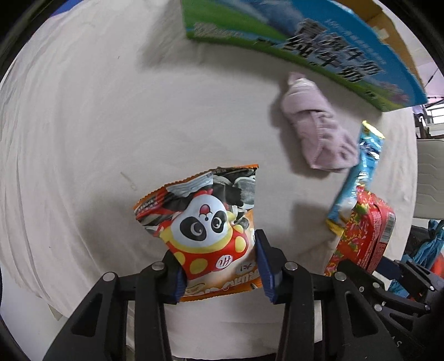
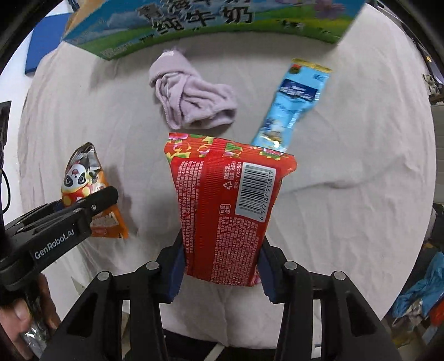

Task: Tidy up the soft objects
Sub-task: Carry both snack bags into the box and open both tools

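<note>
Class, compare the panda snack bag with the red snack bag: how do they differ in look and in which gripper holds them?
The panda bag is orange with a cartoon panda facing the camera; the red bag shows its back, with small print and a barcode. The panda bag sits in the left gripper; the red bag sits in the right gripper. Both are soft packets pinched at their lower end, above the white cloth.

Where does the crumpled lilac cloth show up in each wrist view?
Left wrist: lilac cloth lies upper right, on the white sheet, just below the milk carton box.
Right wrist: lilac cloth lies upper centre, beyond the red packet.
Shared landmark: the blue-and-green milk carton box along the top.
</note>
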`<action>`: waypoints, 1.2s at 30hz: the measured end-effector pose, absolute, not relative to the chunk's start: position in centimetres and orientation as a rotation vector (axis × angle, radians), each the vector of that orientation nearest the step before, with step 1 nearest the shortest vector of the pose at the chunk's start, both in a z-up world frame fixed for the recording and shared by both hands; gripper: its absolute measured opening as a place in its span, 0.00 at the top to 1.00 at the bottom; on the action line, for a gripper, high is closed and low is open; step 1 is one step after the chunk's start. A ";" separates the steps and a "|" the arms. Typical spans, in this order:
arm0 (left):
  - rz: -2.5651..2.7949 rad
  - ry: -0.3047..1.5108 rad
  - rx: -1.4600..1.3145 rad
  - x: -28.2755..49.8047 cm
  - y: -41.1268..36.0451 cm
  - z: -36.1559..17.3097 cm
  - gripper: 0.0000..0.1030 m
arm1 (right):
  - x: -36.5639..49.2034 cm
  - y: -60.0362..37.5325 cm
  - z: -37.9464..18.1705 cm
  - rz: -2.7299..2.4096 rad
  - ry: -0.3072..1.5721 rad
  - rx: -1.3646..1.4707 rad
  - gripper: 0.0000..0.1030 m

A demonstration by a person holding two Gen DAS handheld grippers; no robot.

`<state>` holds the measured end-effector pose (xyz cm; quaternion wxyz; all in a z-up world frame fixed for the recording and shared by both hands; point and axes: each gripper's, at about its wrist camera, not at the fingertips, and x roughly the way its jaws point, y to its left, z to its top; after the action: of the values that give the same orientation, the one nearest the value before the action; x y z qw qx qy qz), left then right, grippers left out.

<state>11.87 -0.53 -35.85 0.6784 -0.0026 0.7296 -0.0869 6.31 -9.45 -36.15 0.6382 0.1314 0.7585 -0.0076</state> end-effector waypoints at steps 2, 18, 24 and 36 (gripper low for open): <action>-0.211 1.625 -0.013 11.8 -0.1 -35.0 0.63 | 6.3 -10.1 -35.5 -0.014 1.721 0.329 0.54; -0.386 1.364 -0.037 17.8 -2.5 -20.6 0.63 | 12.1 -16.1 -23.4 0.090 1.493 0.476 0.54; -0.435 1.263 -0.032 22.5 -4.4 -16.2 0.63 | 16.9 -17.1 -17.6 0.107 1.389 0.436 0.54; -0.432 1.273 0.080 35.0 -7.7 -17.7 0.63 | 28.4 -21.4 -19.5 -0.022 1.430 0.331 0.54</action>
<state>35.04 -7.66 -17.66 0.7818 0.0372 0.5894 -0.2001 28.43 -21.41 -19.54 0.7426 0.1511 0.6524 -0.0099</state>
